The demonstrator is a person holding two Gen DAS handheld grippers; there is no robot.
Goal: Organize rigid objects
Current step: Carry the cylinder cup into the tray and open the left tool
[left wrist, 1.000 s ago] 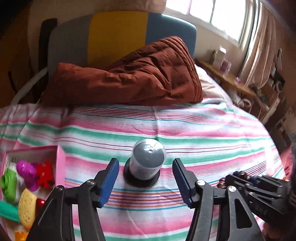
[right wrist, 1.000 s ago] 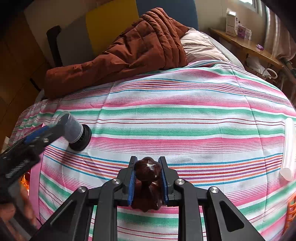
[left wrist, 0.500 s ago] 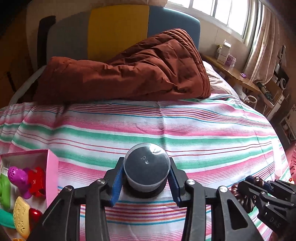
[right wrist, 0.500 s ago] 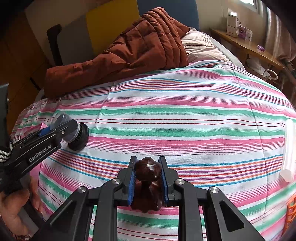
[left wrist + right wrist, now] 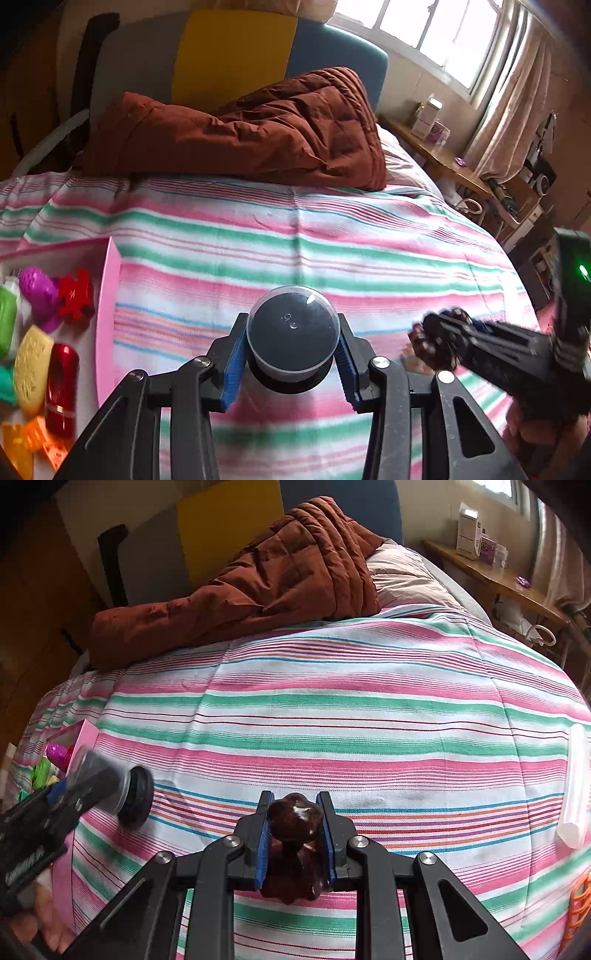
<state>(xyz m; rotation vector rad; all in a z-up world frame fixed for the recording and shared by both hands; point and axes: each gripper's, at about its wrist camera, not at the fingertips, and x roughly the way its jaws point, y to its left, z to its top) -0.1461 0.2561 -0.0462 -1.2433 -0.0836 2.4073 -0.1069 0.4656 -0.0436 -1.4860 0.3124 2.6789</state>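
My left gripper [image 5: 291, 363] is clamped on the clear-capped jar [image 5: 293, 330]: blue pads flat against both sides of its cylinder, dark base [image 5: 291, 382] toward the striped bedspread [image 5: 332, 240]. In the left wrist view the jar sits at lower centre of the frame, its long axis pointing nearly straight at the lens, so I read it as held cap-up or tilted toward me; I cannot tell whether the base touches the cloth.

The relation that matters: the pink box [image 5: 107, 302] lies at the left edge of that frame, beside my left fingers, its near wall just left of the jar. Toys fill it: purple piece [image 5: 37, 295], red piece [image 5: 75, 295], yellow piece [image 5: 31, 363], red cylinder [image 5: 61, 384]. The left gripper is clearly the nearer one to the box.

My right gripper [image 5: 293, 840] is squeezed on a dark brown glossy figure [image 5: 295, 821], lower centre of the right wrist view, long axis roughly up-down between the pads. From that view the box [image 5: 79, 738] is far off at the left edge, beyond the left gripper [image 5: 92, 786].

My guess: the jar goes sideways to the left into the box first, over the wall. A white tube [image 5: 574, 786] lies at the right edge, well apart.
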